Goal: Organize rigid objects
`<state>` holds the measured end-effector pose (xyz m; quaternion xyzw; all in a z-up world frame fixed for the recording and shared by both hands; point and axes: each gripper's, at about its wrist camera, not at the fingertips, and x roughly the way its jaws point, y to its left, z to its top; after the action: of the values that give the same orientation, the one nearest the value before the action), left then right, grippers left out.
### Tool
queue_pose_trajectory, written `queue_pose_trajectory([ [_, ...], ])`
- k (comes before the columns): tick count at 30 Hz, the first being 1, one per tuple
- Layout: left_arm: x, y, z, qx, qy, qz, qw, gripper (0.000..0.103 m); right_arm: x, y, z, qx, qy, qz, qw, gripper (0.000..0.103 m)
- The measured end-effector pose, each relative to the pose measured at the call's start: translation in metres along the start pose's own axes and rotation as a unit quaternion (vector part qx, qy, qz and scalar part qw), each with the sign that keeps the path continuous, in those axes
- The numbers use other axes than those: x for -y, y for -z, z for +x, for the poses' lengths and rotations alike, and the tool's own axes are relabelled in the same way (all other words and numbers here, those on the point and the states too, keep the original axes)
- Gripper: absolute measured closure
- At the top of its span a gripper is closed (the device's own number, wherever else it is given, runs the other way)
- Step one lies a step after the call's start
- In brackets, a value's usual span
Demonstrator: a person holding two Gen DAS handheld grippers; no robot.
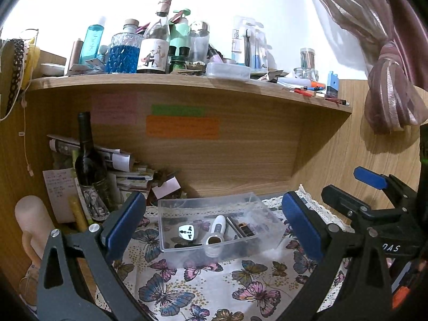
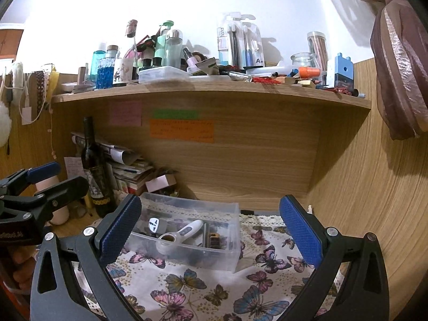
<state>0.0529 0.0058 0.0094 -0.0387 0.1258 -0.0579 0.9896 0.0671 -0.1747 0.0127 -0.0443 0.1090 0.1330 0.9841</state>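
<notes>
A clear plastic box point(image 1: 171, 240) point(image 2: 227, 256) sits on the butterfly cloth point(image 1: 203, 289) point(image 2: 192, 286) under the shelf. Inside it lie a white thermometer-like device point(image 1: 216, 231) point(image 2: 184, 234), a silver travel plug adapter point(image 1: 186, 232) point(image 2: 153, 224), a metal rod point(image 1: 235, 226) and a small dark and gold item point(image 1: 247, 230) point(image 2: 214, 238). My left gripper point(image 1: 214, 220) is open, level with the box and empty. My right gripper point(image 2: 211, 226) is open too, its fingers either side of the box's near side. Each gripper shows at the edge of the other's view.
A dark wine bottle point(image 1: 88, 155) point(image 2: 93, 165), rolled papers point(image 1: 107, 155) and stacked booklets point(image 2: 131, 174) fill the back left corner. The wooden shelf point(image 1: 187, 83) point(image 2: 214, 91) above is crowded with bottles, jars and pens. A curtain point(image 1: 388, 80) hangs at right.
</notes>
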Motion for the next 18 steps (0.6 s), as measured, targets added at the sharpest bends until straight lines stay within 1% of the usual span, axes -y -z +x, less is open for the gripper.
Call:
queue_pose_trajectory([
  [18, 0.0029, -0.0003, 0.0012, 0.0, 0.001, 0.0, 1.0, 0.0, -0.0003, -0.0003, -0.0013, 0.003, 0.0, 0.005, 1.0, 0.0],
])
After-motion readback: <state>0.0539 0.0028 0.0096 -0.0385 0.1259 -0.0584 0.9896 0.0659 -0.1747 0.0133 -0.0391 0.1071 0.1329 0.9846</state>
